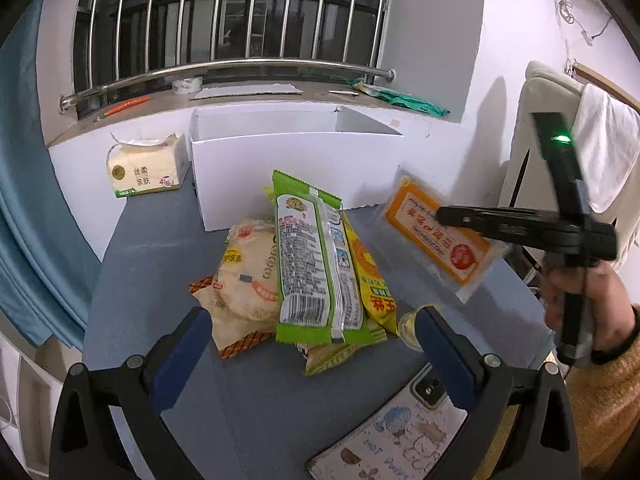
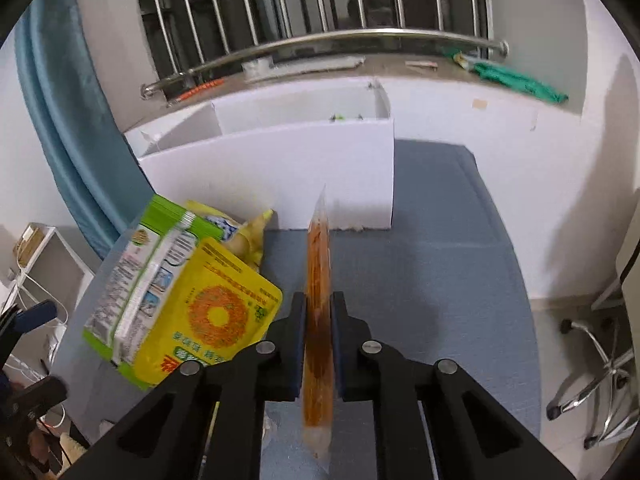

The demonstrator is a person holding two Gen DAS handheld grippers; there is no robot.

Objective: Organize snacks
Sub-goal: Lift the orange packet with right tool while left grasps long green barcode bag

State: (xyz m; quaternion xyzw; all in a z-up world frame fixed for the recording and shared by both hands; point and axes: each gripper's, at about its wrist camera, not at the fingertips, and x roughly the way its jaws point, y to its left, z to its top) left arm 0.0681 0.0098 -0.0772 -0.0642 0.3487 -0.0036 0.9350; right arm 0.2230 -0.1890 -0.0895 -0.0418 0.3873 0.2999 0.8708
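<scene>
Right claw [image 2: 319, 320]: clenched on an orange packet [image 2: 319, 300], which is gripped edge-on between the two pads and carried clear of the counter [image 2: 440, 264]. The packet's tip is pointed straight ahead of the claw toward a white box [image 2: 280, 168], which is set against the far wall. In the left wrist view the same packet [image 1: 436, 236] is seen flat-on, tilted, held by the right claw [image 1: 452, 216] above the counter's right side.

Left claw [image 1: 312, 340]: released, jaws spread wide, nothing held between them. Just ahead of it a heap of snacks is laid on the counter [image 1: 160, 280]: a green packet [image 1: 312, 256] is on top, a yellow packet [image 1: 372, 276] is partly under its right edge, and a pale packet of round cakes [image 1: 244, 276] is to the left. The white box [image 1: 296, 172] is beyond the heap.

A tissue pack [image 1: 148, 168] is set far ahead and left of the left claw, beside the box. A phone [image 1: 400, 436] is laid close under the right finger.
</scene>
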